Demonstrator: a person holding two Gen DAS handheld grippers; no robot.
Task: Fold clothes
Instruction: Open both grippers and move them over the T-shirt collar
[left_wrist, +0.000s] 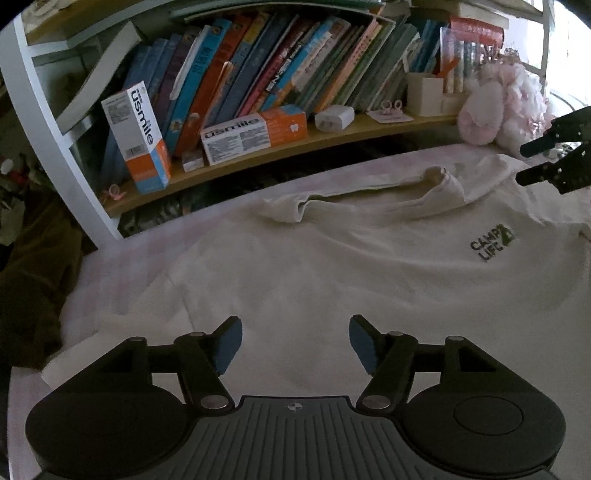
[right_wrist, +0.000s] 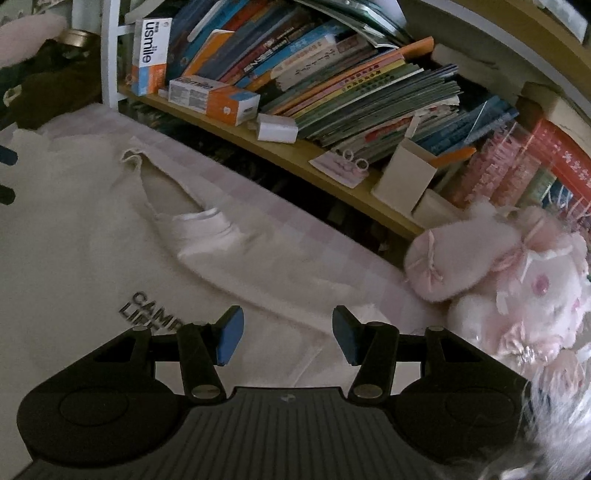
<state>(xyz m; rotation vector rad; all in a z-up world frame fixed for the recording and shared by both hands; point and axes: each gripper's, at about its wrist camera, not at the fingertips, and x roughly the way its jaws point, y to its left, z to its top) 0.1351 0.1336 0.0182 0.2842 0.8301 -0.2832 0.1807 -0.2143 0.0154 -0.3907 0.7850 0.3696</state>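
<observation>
Jaws apart on left gripper (left_wrist: 295, 341) and right gripper (right_wrist: 287, 334), nothing clamped | shelf (left_wrist: 314, 142) packed with books (left_wrist: 258, 62) | shirt (left_wrist: 332, 266) cut off at right

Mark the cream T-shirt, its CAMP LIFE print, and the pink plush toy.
cream cotton T-shirt (left_wrist: 314, 266), left wrist view, chest panel
dark CAMP LIFE print (left_wrist: 489, 243), left wrist view, lettering
fluffy pink plush toy (right_wrist: 461, 258), right wrist view, foot

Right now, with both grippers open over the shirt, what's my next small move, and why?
Probably lower the right gripper onto the shirt edge below it and close. Both the right and the left gripper are open and empty, and the shirt lies spread, not yet folded.
</observation>
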